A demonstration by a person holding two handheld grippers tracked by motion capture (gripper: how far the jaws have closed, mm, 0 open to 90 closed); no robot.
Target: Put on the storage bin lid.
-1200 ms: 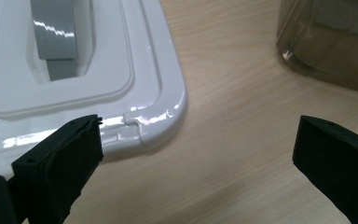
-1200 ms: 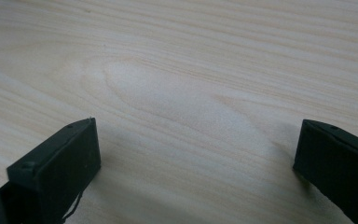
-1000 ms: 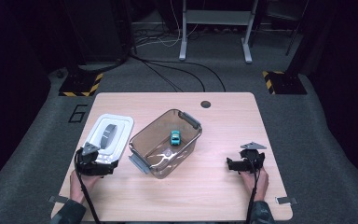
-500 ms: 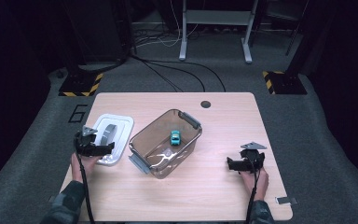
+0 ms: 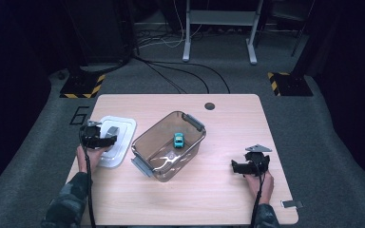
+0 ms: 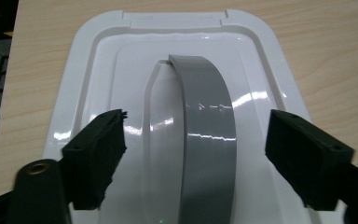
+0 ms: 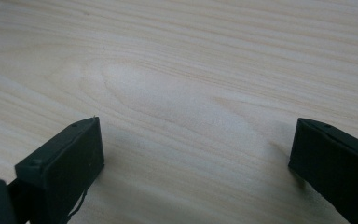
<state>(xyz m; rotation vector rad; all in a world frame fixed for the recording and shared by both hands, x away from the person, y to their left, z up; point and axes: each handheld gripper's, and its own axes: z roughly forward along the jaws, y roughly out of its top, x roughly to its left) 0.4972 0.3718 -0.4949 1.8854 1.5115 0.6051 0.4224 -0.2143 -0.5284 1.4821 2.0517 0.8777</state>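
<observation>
1. My left hand-held gripper (image 5: 105,140) has come up the left side of the frame since a second ago: it was off the lower corner of the white lid (image 5: 116,142), and now it sits over the lid itself.
2. Its jaws have just been closing. In the left gripper view they straddle the lid's grey handle (image 6: 208,135), one jaw on each side with a gap on both, so the pads do not press on it yet. I read this hand-held gripper as released but narrowing.
3. To me that means the pick-up of the lid is in hand: the handle is lined up between the jaws, and a firm clench is what remains before I can lift.
4. The lid lies flat at the left of the desk (image 5: 228,204), just beside the clear bin (image 5: 168,145), which sits at the centre, open at the top.
5. My right hand-held gripper (image 5: 240,167) rests at the lower right of the desk, where it was a second ago. In the right gripper view its jaws stand wide apart over bare wood, holding nothing.
6. Count: one lid, with one grey handle; one clear bin, with a grey latch at each of two ends; one small teal toy car (image 5: 178,139) inside the bin; two hand-held grippers; one desk.
</observation>
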